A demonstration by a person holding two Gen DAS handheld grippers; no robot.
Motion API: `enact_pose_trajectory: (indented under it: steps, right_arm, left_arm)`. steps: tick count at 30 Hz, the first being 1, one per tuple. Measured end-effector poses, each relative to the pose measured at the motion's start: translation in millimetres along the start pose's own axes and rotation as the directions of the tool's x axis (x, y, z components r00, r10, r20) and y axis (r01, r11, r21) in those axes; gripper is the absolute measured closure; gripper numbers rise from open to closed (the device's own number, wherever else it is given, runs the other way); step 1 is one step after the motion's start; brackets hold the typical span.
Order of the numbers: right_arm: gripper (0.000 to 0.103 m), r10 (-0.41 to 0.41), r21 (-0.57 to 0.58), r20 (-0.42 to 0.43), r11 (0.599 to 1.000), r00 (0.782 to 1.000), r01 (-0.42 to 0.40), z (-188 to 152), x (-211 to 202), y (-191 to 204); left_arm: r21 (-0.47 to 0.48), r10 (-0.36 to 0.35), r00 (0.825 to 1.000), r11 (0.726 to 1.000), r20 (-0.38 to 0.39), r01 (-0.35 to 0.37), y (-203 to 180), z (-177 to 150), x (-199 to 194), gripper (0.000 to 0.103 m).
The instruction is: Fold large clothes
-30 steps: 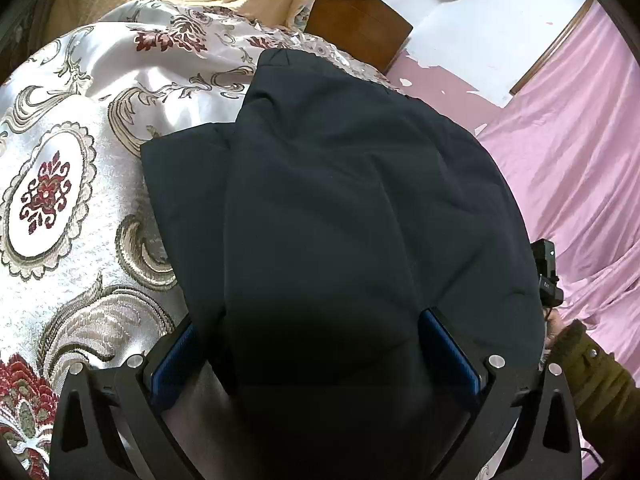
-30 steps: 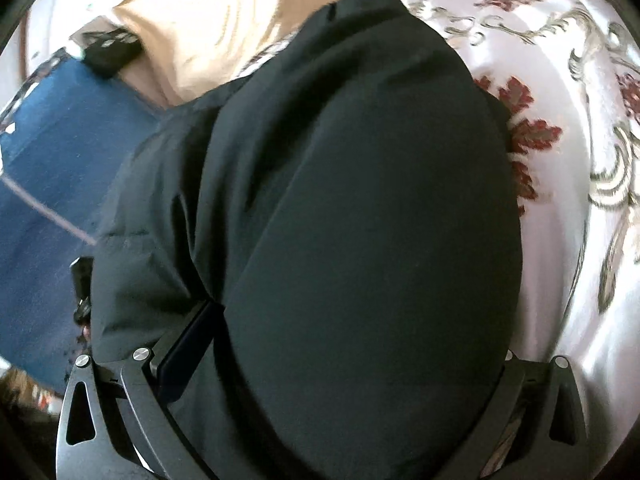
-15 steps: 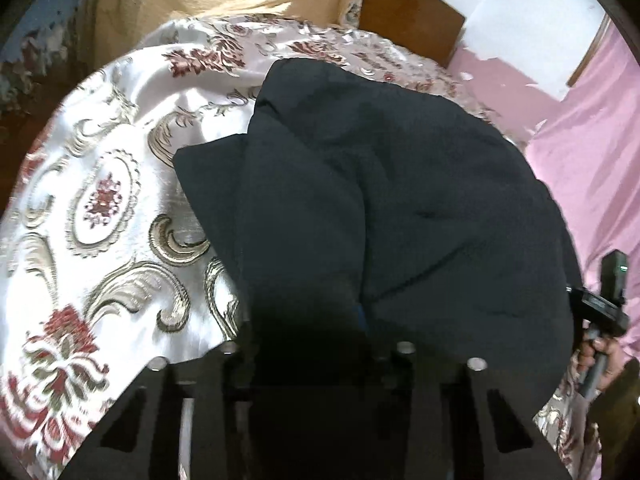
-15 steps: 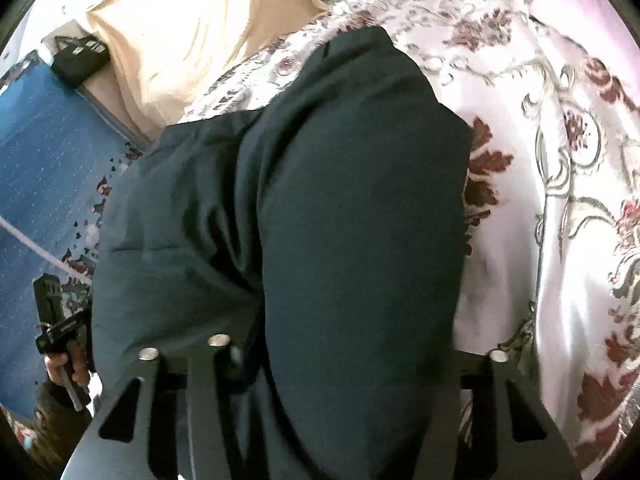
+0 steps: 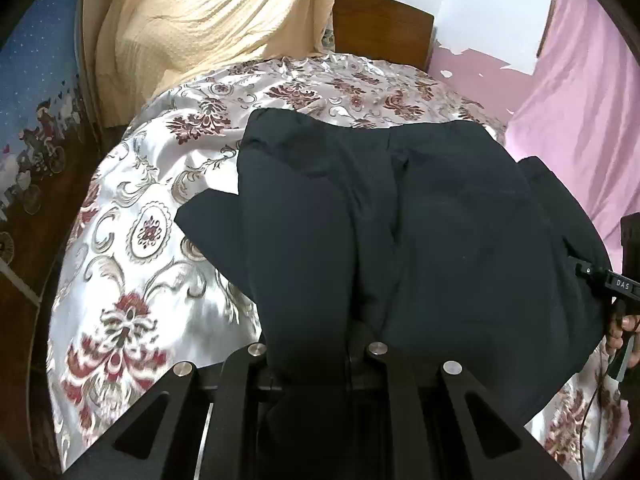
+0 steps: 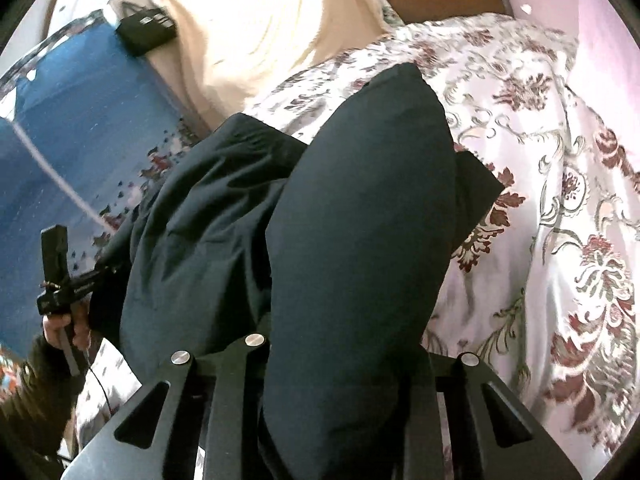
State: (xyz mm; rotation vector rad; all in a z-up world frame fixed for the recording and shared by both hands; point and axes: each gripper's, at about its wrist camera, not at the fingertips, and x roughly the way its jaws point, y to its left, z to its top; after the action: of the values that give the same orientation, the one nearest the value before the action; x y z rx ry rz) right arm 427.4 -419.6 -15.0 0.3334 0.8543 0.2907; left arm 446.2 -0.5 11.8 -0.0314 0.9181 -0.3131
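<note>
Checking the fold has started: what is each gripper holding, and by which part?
Both hold the dark garment. The left gripper and the right gripper each have their jaws shut on a bunched fold of its near edge.

Garment [image 5: 400, 240] on bedspread [image 5: 152, 240], blanket [image 5: 208, 20] behind it, headboard [image 5: 380, 28] right of blanket

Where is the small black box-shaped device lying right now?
Only the right wrist view shows the black device: upper left, on a pale surface between the cream blanket and the blue fabric, far from the dark garment.
</note>
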Motion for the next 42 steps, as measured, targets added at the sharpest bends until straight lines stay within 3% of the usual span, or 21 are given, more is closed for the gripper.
enact_pose_trajectory:
  steps: [12, 19, 25, 29, 33, 35, 38, 41, 42]
  right_arm:
    - [0.08, 0.004, -0.058, 0.008, 0.998, 1.0, -0.004, -50.7, -75.7, 34.3]
    - [0.08, -0.039, -0.053, -0.026, 0.998, 0.999, 0.037, -89.2, -73.4, 30.2]
    - [0.078, -0.076, 0.01, -0.022, 0.997, 0.997, 0.076, -114.2, -65.4, 10.5]
    - [0.068, -0.129, 0.039, -0.034, 0.991, 0.991, 0.13, -122.0, -61.0, 10.0]
    - [0.053, -0.198, 0.07, -0.074, 0.977, 0.977, 0.203, -129.6, -55.2, 10.6]
    - [0.042, -0.215, 0.084, -0.078, 0.972, 0.974, 0.221, -132.3, -55.4, 8.2]
    - [0.036, -0.211, 0.119, -0.082, 0.968, 0.974, 0.22, -135.8, -55.6, 2.0]
    - [0.027, -0.225, 0.128, -0.071, 0.964, 0.972, 0.233, -139.7, -56.6, 0.4]
    - [0.02, -0.234, 0.125, -0.068, 0.963, 0.97, 0.241, -140.8, -56.8, 0.5]
  left_arm:
    - [0.014, 0.022, 1.0, 1.0, 0.021, -0.022, -9.7, -58.0, -87.3, 0.088]
    - [0.034, 0.052, 0.998, 0.998, -0.043, -0.05, -14.5, -97.0, -65.1, 0.087]
    - [0.023, 0.086, 0.996, 0.996, -0.028, -0.085, -14.4, -114.1, -59.3, 0.085]
    - [-0.056, 0.129, 0.988, 0.989, -0.088, -0.134, -8.0, -113.2, -56.4, 0.074]
    - [-0.191, 0.126, 0.987, 0.971, -0.102, -0.144, 6.8, -118.8, -60.9, 0.062]
    - [-0.233, 0.128, 0.987, 0.961, -0.093, -0.147, 11.3, -121.7, -65.6, 0.034]
    - [-0.26, 0.133, 0.99, 0.956, -0.039, -0.138, 9.8, -125.9, -79.2, 0.02]
    - [-0.248, 0.135, 0.99, 0.959, -0.033, -0.139, 3.6, -128.5, -87.9, 0.015]
    - [-0.241, 0.138, 0.99, 0.96, -0.034, -0.143, 1.3, -128.6, -89.6, 0.015]
